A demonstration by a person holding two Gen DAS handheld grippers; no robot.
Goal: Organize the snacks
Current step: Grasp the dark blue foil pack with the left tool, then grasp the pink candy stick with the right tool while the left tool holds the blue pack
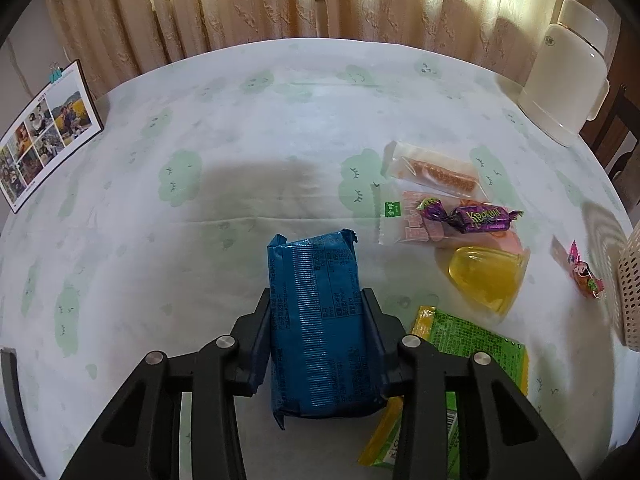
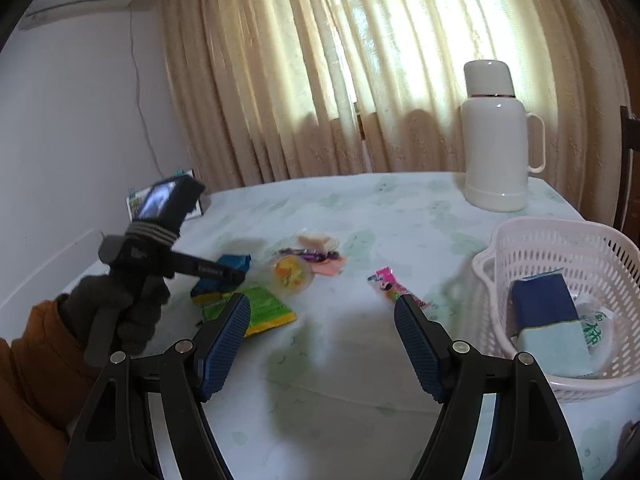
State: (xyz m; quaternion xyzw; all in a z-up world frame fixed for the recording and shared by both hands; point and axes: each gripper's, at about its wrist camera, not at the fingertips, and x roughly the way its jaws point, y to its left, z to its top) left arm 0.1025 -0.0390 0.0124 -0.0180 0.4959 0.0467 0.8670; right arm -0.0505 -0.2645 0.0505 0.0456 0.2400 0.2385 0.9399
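My left gripper (image 1: 318,300) is shut on a blue snack packet (image 1: 316,320) and holds it over the table; the packet also shows in the right wrist view (image 2: 234,261). To its right lie a green and yellow packet (image 1: 468,340), a yellow jelly cup (image 1: 486,276), a purple candy (image 1: 472,216), a pink-labelled packet (image 1: 404,220), a clear-wrapped orange stick (image 1: 436,172) and a pink candy (image 1: 582,272). My right gripper (image 2: 322,312) is open and empty above the table. The white basket (image 2: 560,236) at the right holds a blue carton (image 2: 548,312).
A white thermos (image 2: 496,136) stands at the table's far right corner. A photo card (image 1: 44,132) stands at the far left edge. Curtains hang behind the table. The gloved hand holding the left gripper (image 2: 120,308) is at the left in the right wrist view.
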